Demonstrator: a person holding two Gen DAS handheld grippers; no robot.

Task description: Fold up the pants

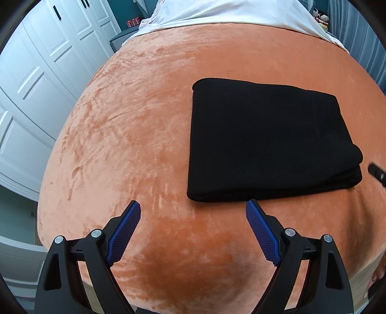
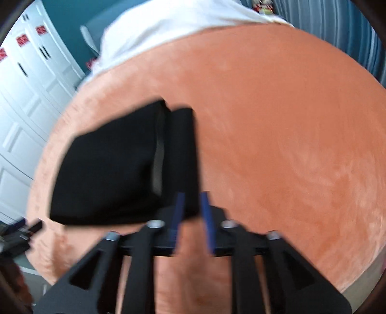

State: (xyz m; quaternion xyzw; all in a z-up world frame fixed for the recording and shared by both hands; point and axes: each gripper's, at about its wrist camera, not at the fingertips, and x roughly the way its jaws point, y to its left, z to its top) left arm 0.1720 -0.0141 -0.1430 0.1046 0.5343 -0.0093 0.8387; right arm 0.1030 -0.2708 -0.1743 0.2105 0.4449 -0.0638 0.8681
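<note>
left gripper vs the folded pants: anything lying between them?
Nothing. In the left wrist view only bare orange blanket separates the open left gripper from the near edge of the folded black pants; its right finger tip sits just short of that edge.

The whole right wrist view is smearing with motion blur, so I am not making out whether my right hand-held gripper (image 2: 192,200) is pinching the near edge of the black pants (image 2: 115,169) or only passing in front of it. At the lower left of that view my left hand-held gripper (image 2: 18,233) is running off the frame. In the left wrist view, a black gripper tip (image 1: 377,174) is being cut off at the right edge, and small figurines (image 1: 320,17) at the upper right are showing too small to tell.
</note>
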